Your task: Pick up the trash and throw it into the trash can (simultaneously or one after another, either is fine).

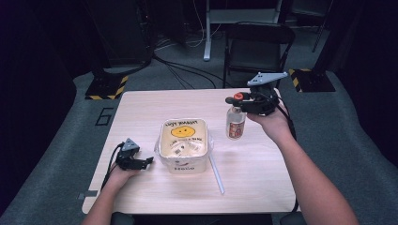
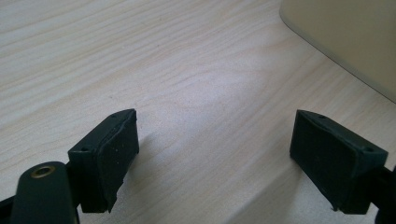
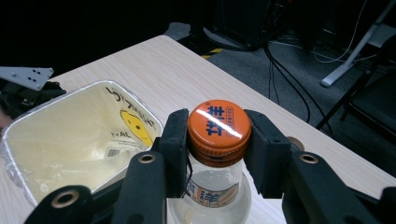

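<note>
— What do you see from above?

— My right gripper is at the far right part of the table, clamped on the orange cap of a small clear bottle, which stands upright just right of the cream tub with the smiley face. My left gripper rests low on the table just left of that tub. A white straw lies on the wood to the tub's front right.

— And along your left jaws?

— My left pads stand wide apart with only bare table between them. The tub's pale wall is at the upper right, near but apart from them.

— And the right ones?

— My right gripper has both pads pressed against the sides of the orange cap, one on each side, so it holds the bottle by its top. The tub sits open to the left, its yellow face print on the inner wall, and my left gripper's grey plate shows beyond it.
</note>
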{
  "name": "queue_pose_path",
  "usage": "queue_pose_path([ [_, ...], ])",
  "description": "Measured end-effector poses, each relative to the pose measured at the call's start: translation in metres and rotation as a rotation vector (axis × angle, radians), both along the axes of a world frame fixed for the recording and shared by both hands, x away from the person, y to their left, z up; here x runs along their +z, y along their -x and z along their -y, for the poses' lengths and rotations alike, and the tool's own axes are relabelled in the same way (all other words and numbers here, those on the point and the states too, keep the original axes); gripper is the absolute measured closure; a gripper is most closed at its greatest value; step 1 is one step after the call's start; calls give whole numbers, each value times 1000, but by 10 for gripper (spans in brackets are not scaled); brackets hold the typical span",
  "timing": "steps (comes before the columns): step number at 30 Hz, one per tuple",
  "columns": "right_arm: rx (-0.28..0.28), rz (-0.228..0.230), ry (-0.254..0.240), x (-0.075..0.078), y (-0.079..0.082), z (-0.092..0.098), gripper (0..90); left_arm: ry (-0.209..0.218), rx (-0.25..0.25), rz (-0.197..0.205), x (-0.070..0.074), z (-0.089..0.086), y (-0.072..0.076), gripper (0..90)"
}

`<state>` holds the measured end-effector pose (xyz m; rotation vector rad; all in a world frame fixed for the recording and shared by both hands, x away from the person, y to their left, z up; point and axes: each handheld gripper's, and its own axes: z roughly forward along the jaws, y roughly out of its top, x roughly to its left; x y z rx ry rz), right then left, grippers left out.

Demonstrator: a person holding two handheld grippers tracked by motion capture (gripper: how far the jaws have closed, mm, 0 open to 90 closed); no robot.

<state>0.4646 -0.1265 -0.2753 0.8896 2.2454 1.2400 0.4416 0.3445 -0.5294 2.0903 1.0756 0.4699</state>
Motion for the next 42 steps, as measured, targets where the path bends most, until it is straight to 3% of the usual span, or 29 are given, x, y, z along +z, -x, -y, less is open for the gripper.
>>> queue_pose_path([
  [42,137,49,-19,62,16,-50,618,-2,-4,-4,0,0,0,154],
])
